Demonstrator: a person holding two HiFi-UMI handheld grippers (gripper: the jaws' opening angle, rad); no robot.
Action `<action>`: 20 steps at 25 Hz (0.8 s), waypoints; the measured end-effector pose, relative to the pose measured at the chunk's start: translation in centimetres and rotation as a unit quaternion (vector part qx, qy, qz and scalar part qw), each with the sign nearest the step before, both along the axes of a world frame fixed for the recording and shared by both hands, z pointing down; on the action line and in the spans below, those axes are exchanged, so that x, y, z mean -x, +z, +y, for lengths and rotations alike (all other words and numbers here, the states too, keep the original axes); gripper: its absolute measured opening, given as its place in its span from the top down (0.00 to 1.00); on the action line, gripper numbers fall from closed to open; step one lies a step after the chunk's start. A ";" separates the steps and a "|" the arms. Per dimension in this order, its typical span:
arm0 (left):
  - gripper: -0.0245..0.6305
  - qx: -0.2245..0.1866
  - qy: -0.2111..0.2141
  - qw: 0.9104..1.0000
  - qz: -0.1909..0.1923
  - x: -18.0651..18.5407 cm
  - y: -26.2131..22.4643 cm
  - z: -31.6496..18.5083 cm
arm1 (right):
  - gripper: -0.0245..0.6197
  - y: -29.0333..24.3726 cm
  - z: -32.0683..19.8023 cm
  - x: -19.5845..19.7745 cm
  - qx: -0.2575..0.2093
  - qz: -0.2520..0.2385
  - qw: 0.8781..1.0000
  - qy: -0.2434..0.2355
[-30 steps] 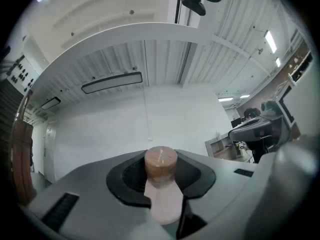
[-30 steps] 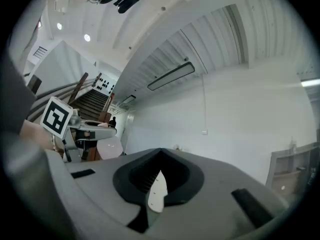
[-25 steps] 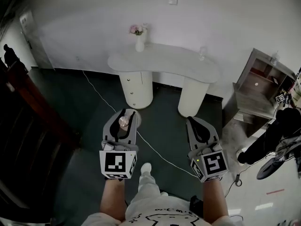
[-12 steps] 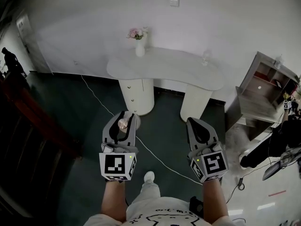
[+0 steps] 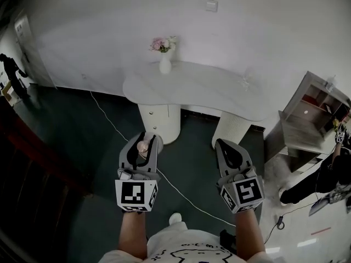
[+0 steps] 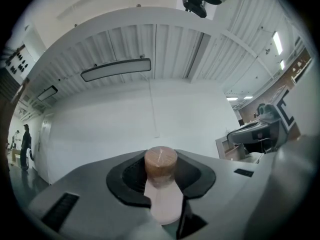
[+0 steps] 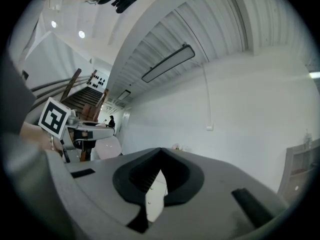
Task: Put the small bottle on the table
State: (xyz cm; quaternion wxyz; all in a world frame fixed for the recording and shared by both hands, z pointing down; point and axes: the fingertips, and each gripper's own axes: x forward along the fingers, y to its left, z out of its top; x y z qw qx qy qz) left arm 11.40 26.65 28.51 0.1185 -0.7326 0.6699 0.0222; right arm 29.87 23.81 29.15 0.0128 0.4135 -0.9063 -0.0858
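The small bottle (image 5: 143,146), pale with a brown cork-like cap, lies between the jaws of my left gripper (image 5: 145,140), which is shut on it. In the left gripper view the bottle (image 6: 162,189) points away from the camera, cap foremost, with the dark pads on both sides. My right gripper (image 5: 229,147) is held level beside it, jaws together and nothing between them; in the right gripper view (image 7: 160,156) only a thin slit shows. The white curved table (image 5: 203,89) stands ahead by the wall, beyond both grippers.
A white vase with pink flowers (image 5: 165,56) and a clear glass item (image 5: 246,81) stand on the table. A grey open shelf unit (image 5: 310,116) is at the right. A white cable (image 5: 107,116) runs over the dark floor. Dark stair rails (image 5: 33,169) line the left.
Both grippers have travelled forward together towards the table, which now sits lower and nearer in the head view. The bottle stays in the left grip.
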 end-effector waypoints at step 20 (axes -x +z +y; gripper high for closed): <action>0.78 0.015 -0.019 1.000 0.000 8.6 1.6 -9.8 | 0.97 1.8 -10.9 8.6 0.015 -0.004 1.000 -0.017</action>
